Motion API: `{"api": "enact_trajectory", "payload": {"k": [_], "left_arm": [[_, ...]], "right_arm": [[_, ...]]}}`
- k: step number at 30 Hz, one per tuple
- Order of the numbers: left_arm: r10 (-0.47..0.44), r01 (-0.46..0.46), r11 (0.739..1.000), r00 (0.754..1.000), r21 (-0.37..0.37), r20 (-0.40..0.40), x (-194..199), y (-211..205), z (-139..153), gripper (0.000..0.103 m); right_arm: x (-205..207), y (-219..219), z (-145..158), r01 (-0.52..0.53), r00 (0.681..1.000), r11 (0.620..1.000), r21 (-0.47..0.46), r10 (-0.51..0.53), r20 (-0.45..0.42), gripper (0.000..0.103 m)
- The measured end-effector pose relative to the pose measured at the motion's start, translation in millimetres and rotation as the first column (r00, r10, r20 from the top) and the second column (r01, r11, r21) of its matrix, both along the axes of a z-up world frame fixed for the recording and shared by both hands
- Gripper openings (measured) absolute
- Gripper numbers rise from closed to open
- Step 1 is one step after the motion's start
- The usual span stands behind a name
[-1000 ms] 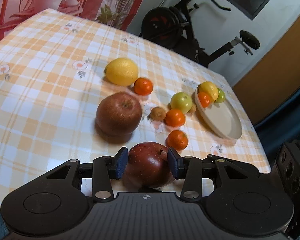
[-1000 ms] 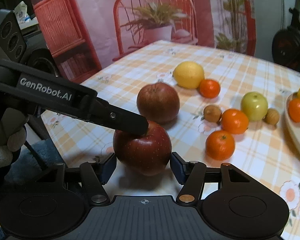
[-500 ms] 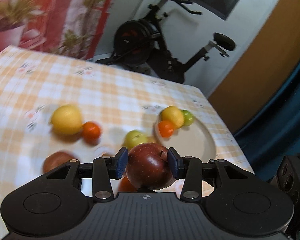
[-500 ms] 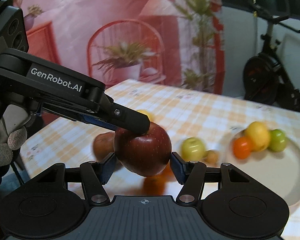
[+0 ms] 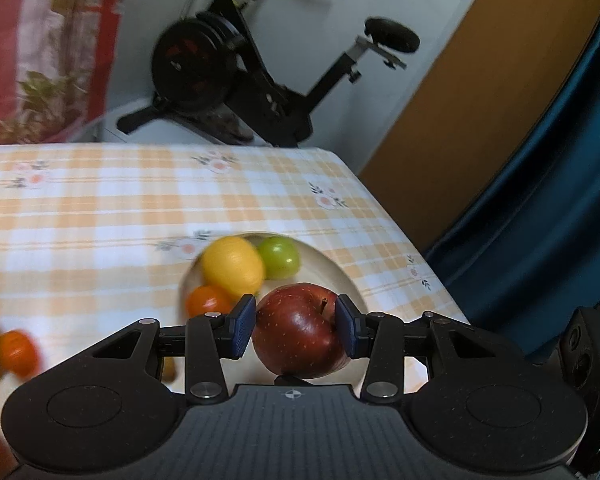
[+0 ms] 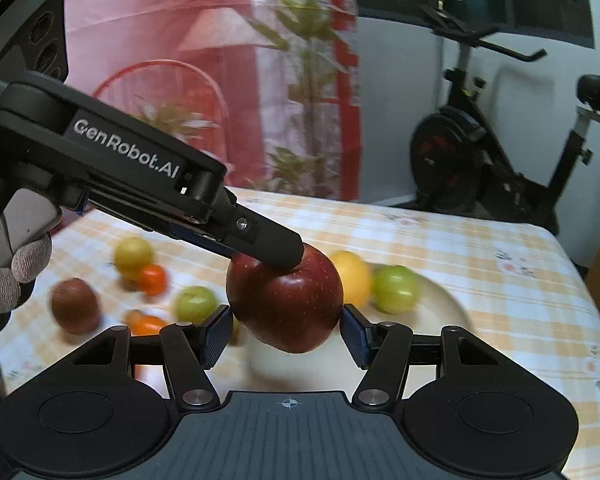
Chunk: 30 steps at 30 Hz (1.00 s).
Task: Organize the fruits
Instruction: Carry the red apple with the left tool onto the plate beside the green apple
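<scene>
- While clamped between the blue pads of the left gripper, the red apple hangs in the air above the near part of the cream plate.
- Both left pads press on the apple's sides; its stem points up and toward the right pad.
- From the right wrist view, the left gripper's upper finger lies across the top of the apple.
- The right gripper stands with its jaws apart on either side of the apple; a narrow gap shows at each pad, so it grips nothing.
- On the plate's far side lie a lemon, a green fruit touching it, and a small orange fruit just beside the lemon.
- The plate rests near the right edge of the checked tablecloth.
- Left of the plate, blurred, lie more loose fruits: a second red apple, a green apple, a yellow fruit and orange ones.
- A gloved hand holds the left gripper's handle.
- An exercise bike stands beyond the table.
</scene>
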State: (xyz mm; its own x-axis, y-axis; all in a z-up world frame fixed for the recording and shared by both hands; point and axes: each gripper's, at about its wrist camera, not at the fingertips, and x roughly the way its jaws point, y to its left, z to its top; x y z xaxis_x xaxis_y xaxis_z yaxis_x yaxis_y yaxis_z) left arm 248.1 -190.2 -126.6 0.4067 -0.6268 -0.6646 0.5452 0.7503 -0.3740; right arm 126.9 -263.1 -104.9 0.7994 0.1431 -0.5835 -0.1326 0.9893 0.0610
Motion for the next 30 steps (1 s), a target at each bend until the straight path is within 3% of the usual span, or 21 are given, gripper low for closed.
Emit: {"api": "enact_trajectory", "payload": {"k": [11, 30], "left_arm": [[-0.06, 0.065, 0.994, 0.996, 0.092, -0.06, 40, -79, -29, 0.046], [-0.06, 0.07, 0.991, 0.994, 0.112, -0.09, 57, -98, -42, 0.046]], "right_arm": [[27, -68, -39, 0.062, 0.996, 0.998, -0.014, -0.063, -0.062, 0.055], [40, -77, -55, 0.058, 0.995, 0.994, -0.098, -0.065, -0.073, 0.055]]}}
